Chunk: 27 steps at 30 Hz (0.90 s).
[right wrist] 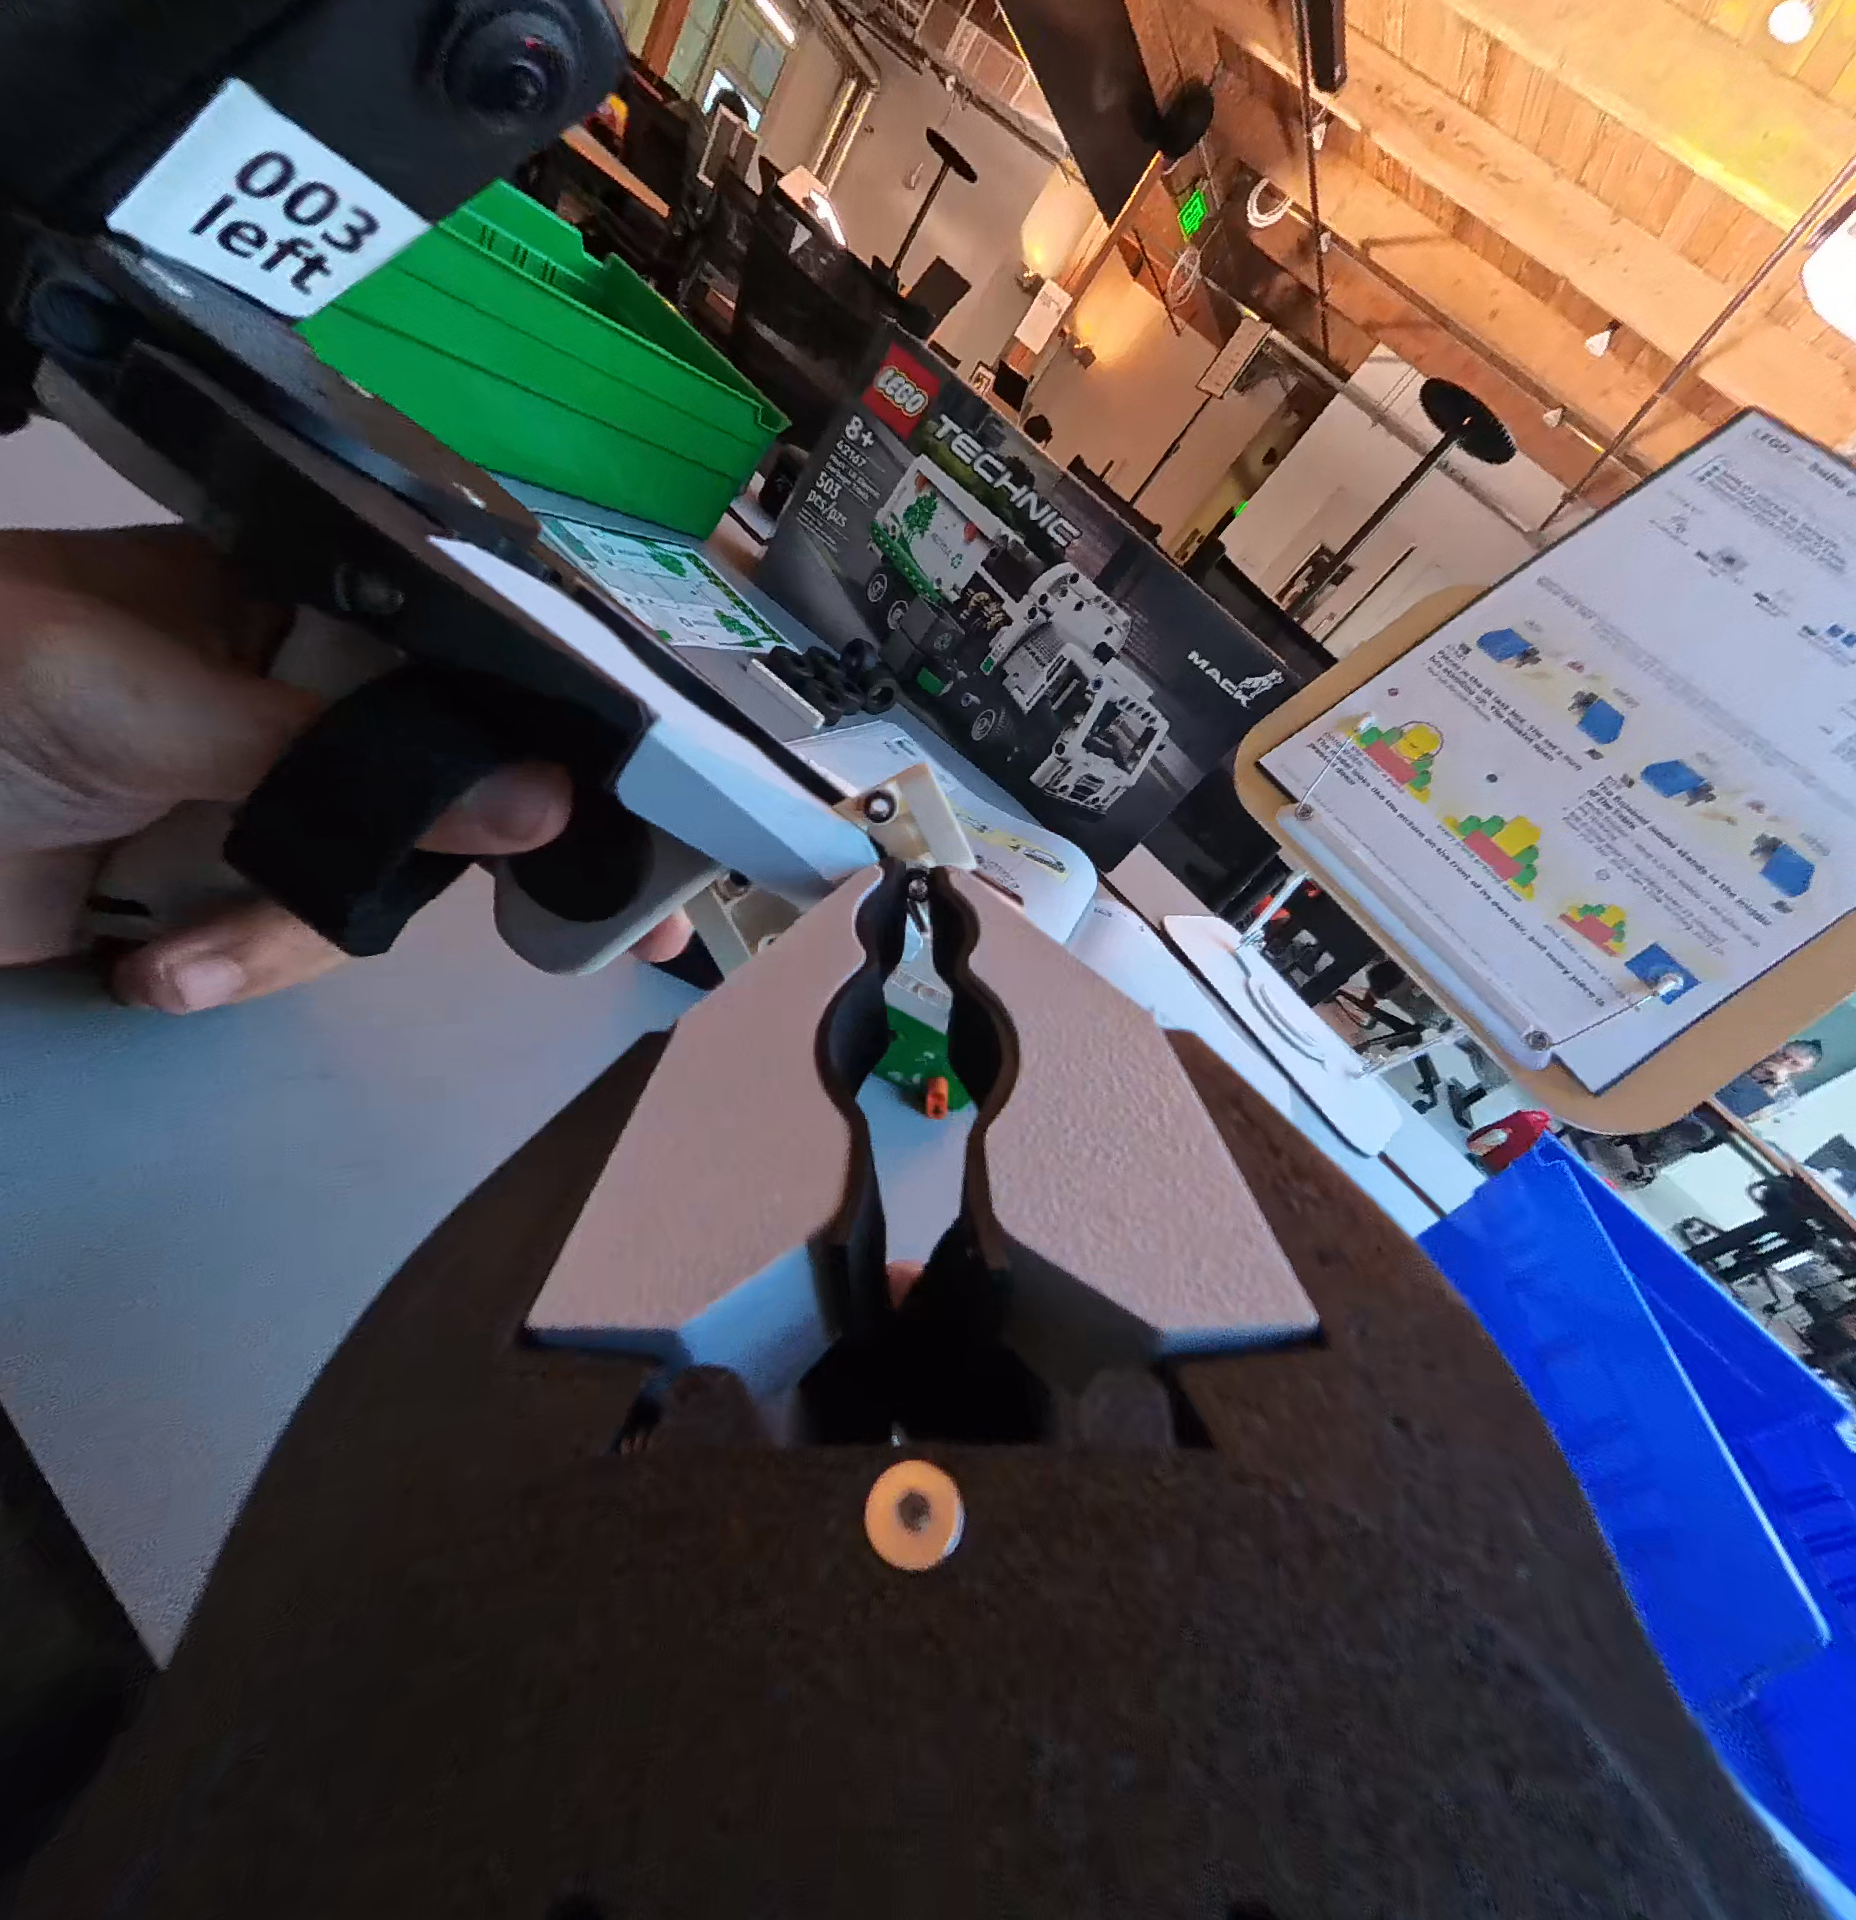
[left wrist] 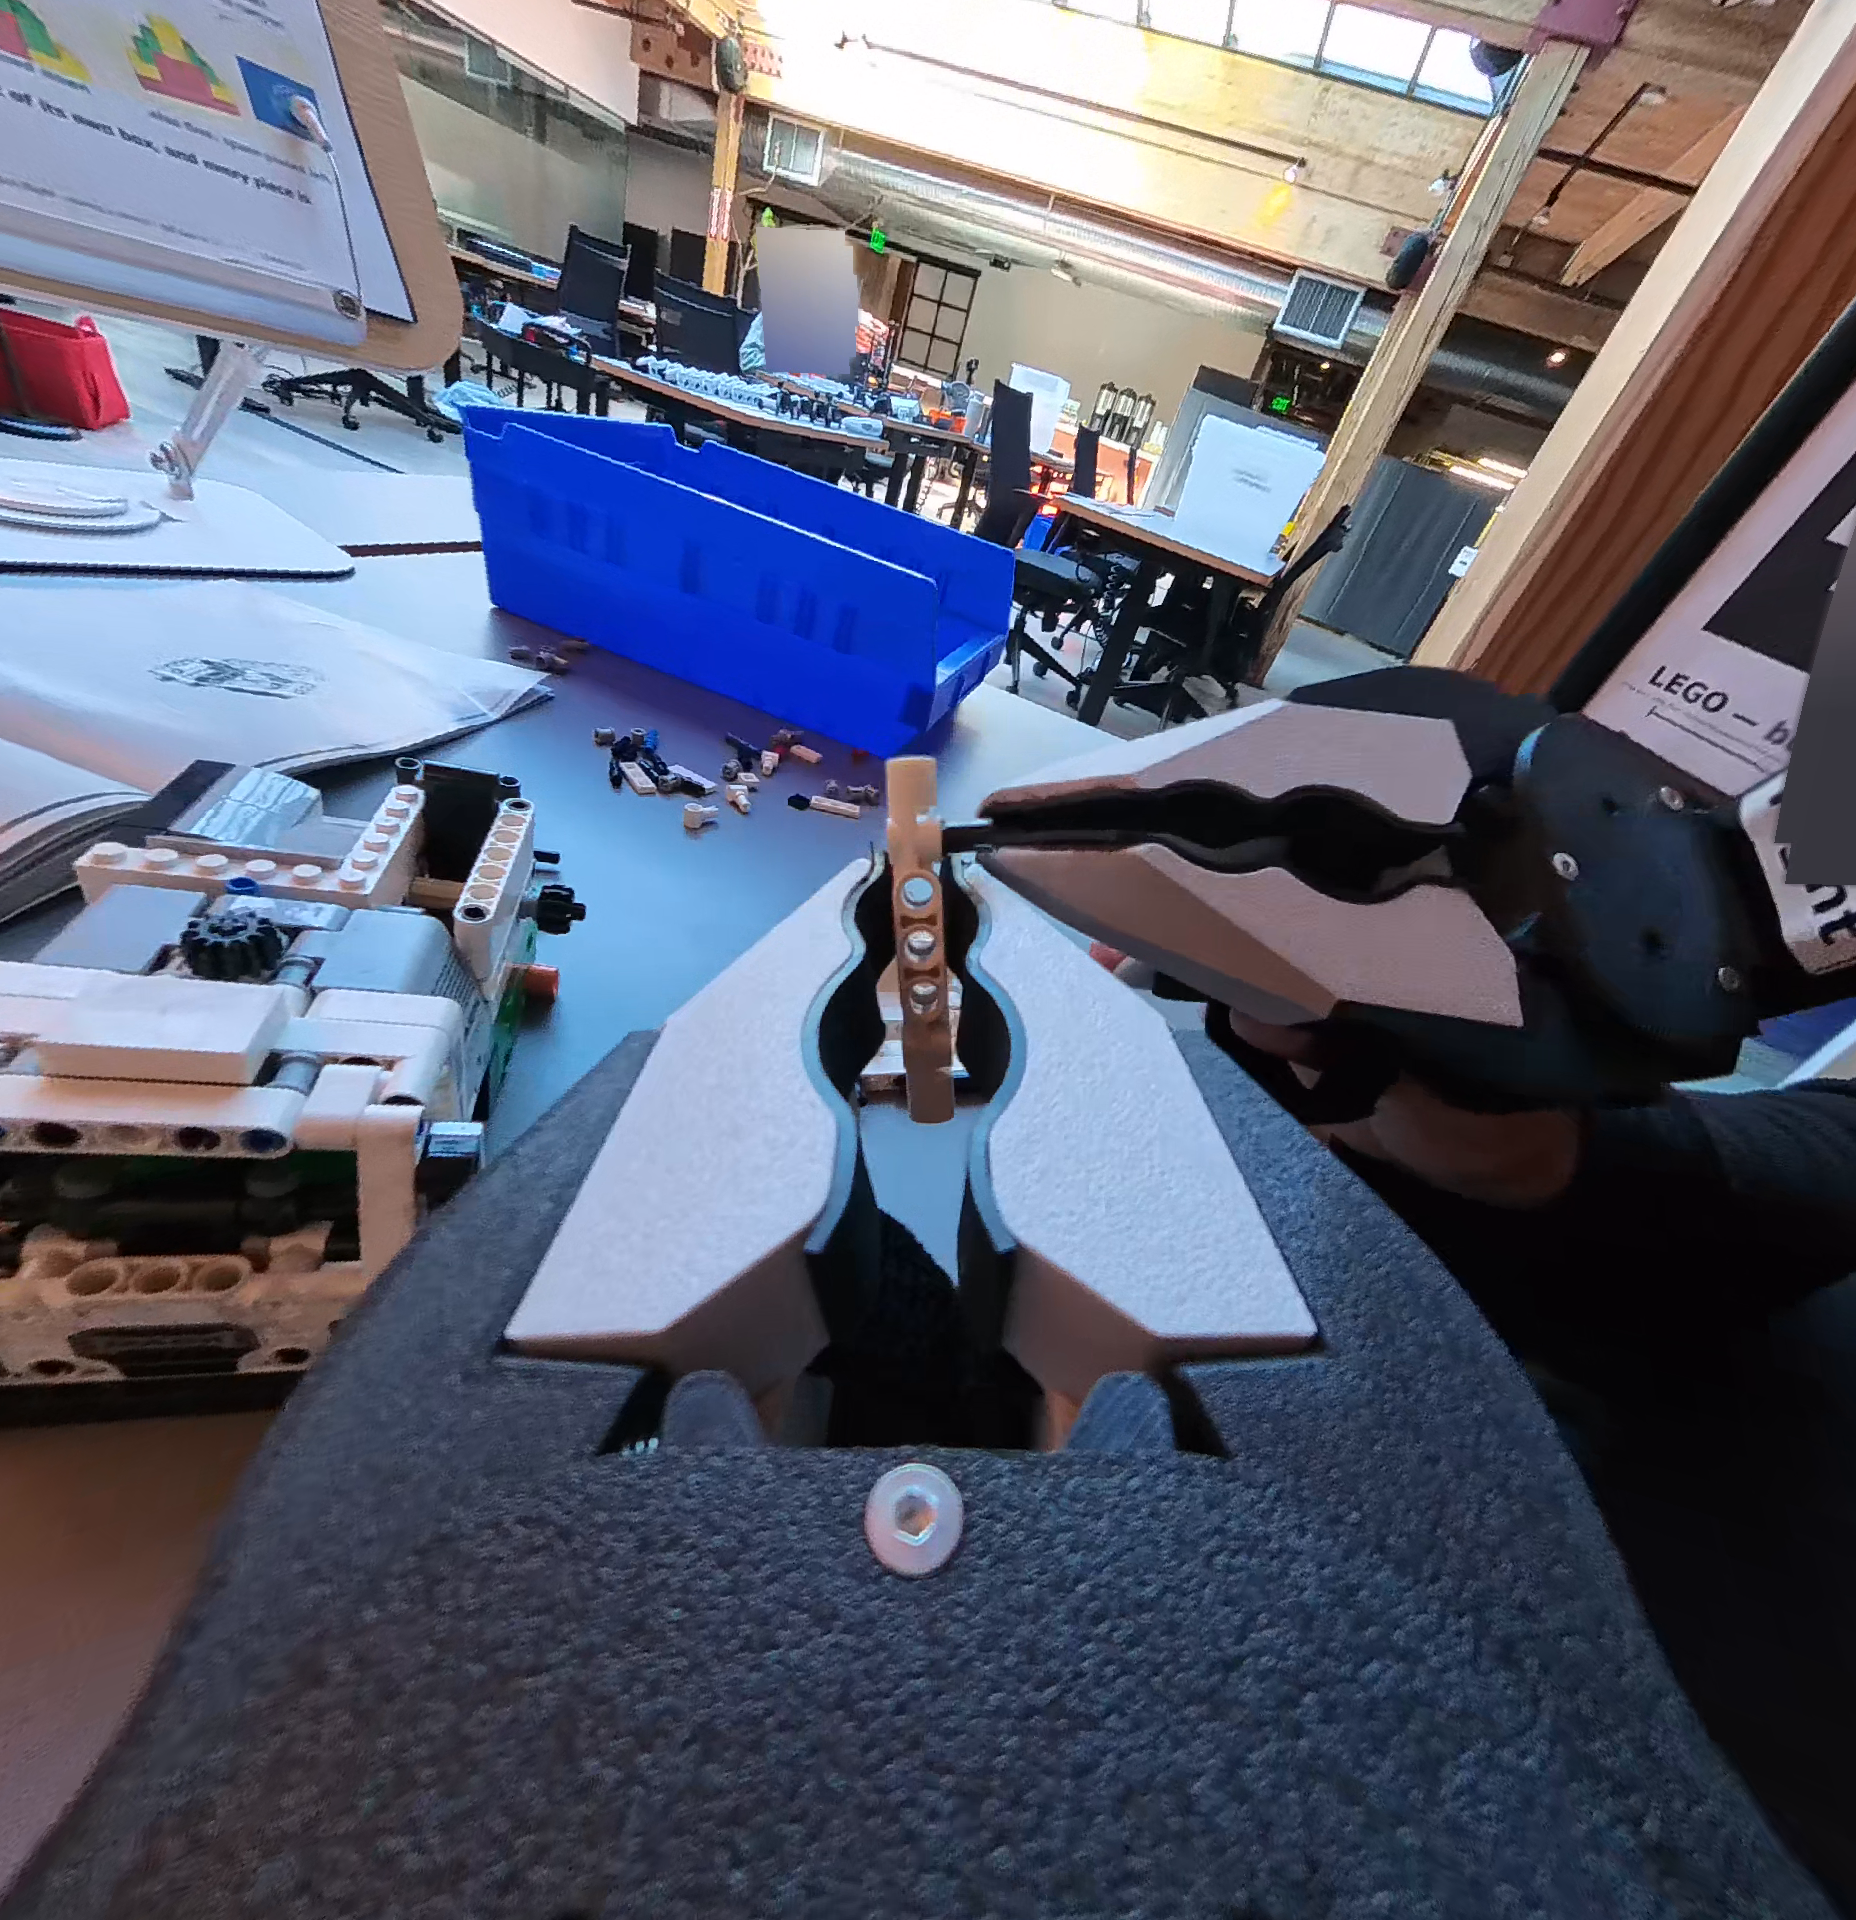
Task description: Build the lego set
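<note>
Tan beam (left wrist: 919, 935) stands upright, clamped in the left gripper (left wrist: 916, 883); the right gripper (right wrist: 916, 883) pinches a black pin (right wrist: 917, 886) against it.

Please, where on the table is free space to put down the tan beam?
Bare dark table lies between the white model and the left gripper. Crowded: loose pieces before the blue bin.

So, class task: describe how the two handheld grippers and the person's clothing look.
Each gripper, left gripper and right gripper, has a rough black body, one pale central screw, pale grey angular jaws with wavy black inner edges. The left one bears a white label. A dark sleeve covers the right forearm.
</note>
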Available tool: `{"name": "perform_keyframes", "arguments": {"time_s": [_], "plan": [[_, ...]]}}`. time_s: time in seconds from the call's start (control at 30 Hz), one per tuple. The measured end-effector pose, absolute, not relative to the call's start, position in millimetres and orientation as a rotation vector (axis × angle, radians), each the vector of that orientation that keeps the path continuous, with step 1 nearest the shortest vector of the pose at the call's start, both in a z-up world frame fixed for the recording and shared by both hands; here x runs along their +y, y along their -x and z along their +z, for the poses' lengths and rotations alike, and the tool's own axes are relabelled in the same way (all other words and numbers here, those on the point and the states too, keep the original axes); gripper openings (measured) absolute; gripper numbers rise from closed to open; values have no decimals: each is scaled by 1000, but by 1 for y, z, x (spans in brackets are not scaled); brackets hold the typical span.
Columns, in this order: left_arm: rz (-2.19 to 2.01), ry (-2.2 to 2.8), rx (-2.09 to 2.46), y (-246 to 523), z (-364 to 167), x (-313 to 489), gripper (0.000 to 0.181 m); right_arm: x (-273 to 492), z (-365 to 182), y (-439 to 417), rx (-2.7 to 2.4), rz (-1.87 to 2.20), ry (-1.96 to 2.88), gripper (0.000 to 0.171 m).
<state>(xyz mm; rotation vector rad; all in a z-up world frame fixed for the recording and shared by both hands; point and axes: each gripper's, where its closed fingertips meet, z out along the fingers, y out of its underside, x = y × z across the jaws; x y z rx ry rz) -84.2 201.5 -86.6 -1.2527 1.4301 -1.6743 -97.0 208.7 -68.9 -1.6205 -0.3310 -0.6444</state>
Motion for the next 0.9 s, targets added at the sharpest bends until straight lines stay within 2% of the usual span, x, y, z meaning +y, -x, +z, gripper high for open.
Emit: {"name": "perform_keyframes", "arguments": {"time_s": [0.6,0.77,0.9], "plan": [[-1494,1140,1452,87,-82,195,7,204,-67,97,-105,-271,1610,3],[-1518,1138,1445,87,-81,196,7,205,-66,98,-62,-187,1641,4],[-1700,1137,1465,92,-78,189,6,192,-55,106,-208,-69,1610,10]]}}
